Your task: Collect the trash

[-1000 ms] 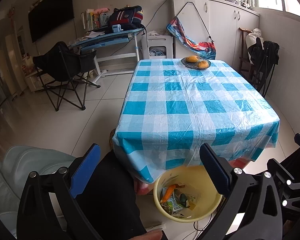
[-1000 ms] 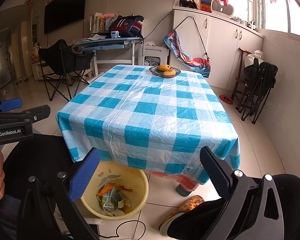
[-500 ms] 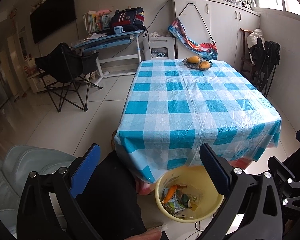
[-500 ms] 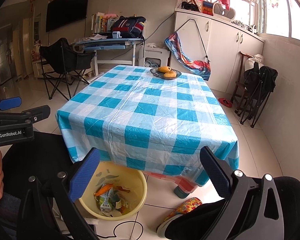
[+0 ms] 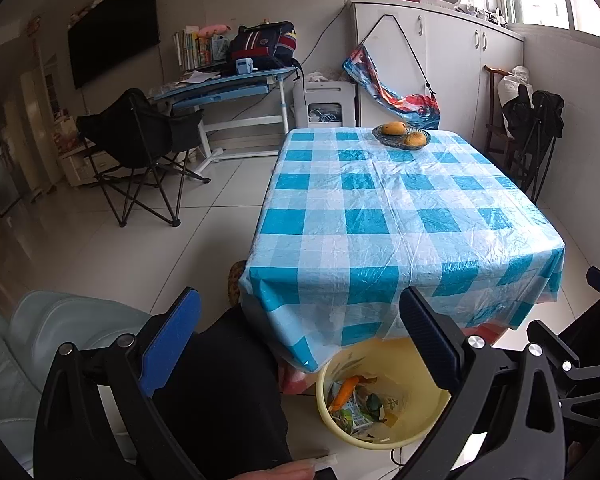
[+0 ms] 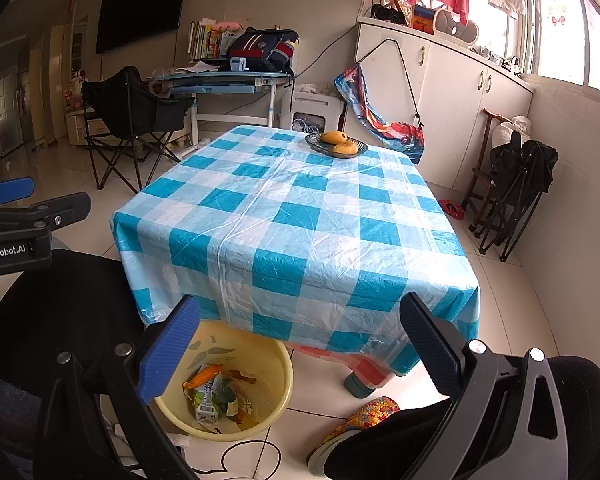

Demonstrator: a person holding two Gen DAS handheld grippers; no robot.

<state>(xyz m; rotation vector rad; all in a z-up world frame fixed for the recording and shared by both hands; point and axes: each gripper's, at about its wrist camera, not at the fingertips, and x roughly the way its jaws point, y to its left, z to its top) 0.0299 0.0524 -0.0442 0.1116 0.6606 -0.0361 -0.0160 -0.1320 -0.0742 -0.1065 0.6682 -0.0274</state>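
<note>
A yellow basin (image 5: pixel 416 432) stands on the floor under the near edge of the table and holds trash (image 5: pixel 354 404): a carton, orange peel and wrappers. It also shows in the right wrist view (image 6: pixel 260 420) with the trash (image 6: pixel 216 396) inside. My left gripper (image 5: pixel 300 332) is open and empty, held above my lap in front of the table. My right gripper (image 6: pixel 300 332) is open and empty, to the right of the left one. The left gripper's side (image 6: pixel 20 220) shows at the left of the right wrist view.
The table (image 5: pixel 380 216) has a blue-and-white checked plastic cloth and a dish of mangoes (image 5: pixel 402 136) at its far end. A black folding chair (image 5: pixel 140 144) and a blue desk (image 5: pixel 228 84) stand at the back left. A cable (image 6: pixel 252 456) lies on the floor by the basin.
Both grippers have risen and tilted up a little, so the table and basin sit lower in both views. Both stay open and empty.
</note>
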